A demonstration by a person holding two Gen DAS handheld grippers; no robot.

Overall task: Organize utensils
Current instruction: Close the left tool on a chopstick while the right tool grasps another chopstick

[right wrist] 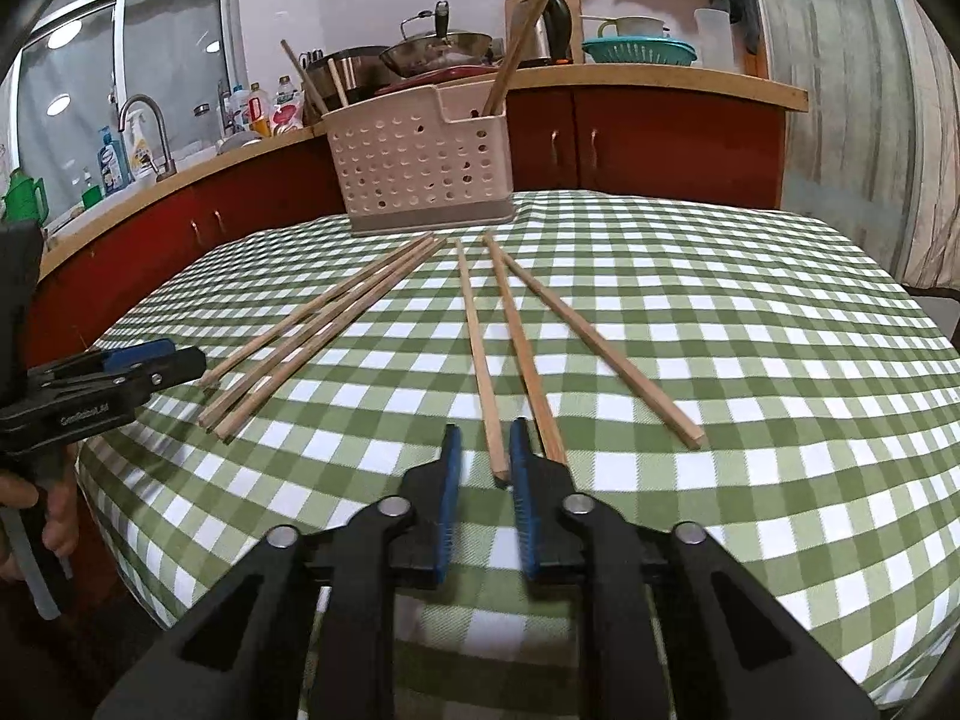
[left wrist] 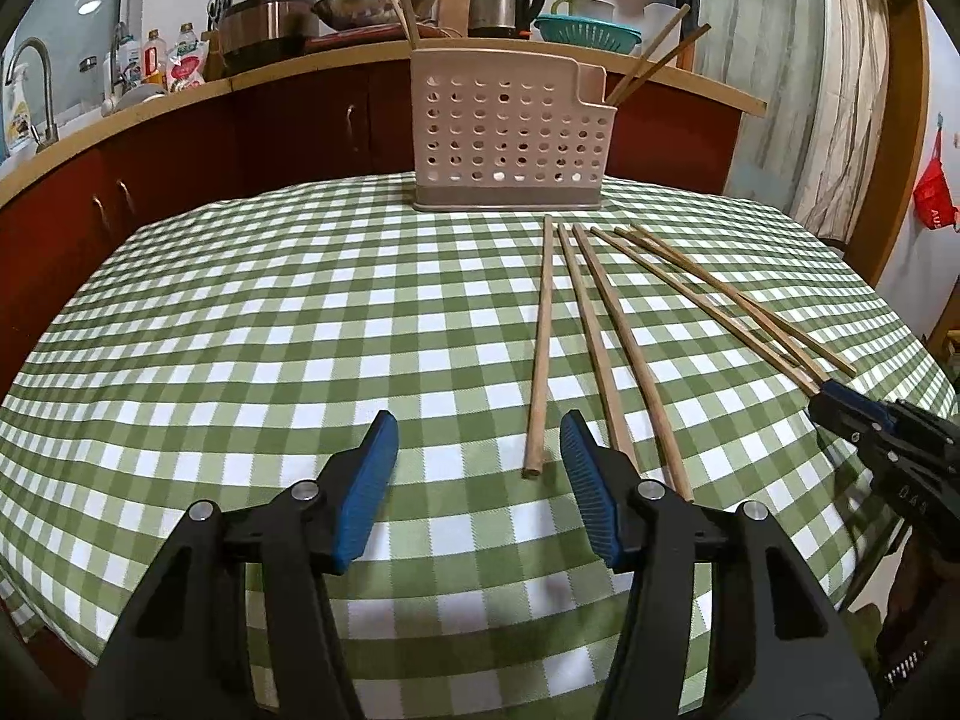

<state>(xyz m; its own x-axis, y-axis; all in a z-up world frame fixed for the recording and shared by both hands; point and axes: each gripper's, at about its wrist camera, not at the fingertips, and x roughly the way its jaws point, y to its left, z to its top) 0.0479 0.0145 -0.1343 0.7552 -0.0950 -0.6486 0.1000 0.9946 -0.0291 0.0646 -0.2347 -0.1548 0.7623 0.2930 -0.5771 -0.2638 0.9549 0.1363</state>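
On the checkered tabletop [right wrist: 690, 300] six chopsticks lie loose in front of the perforated utensil holder [right wrist: 423, 165], which already has a few sticks standing in it. The near three [right wrist: 384, 294] sit bunched toward your left tool [right wrist: 156, 360]; the other three fan out ahead of your right tool [right wrist: 485, 456].

Right tool: jaws partly open, straddling the butt end of the middle chopstick [right wrist: 480, 360], not yet clamped on it. Left tool [left wrist: 477, 444] in its own view: jaws wide apart, holding nothing, parked just beside a chopstick's end [left wrist: 540, 348].

Step looks like pickup of the next stick, holder partly filled. Next move likely calls for closing the right tool on that stick, lifting, tipping it upright and dropping it into a holder compartment. It's thin and may roll or slip; the neighbouring stick lies close by the right finger.
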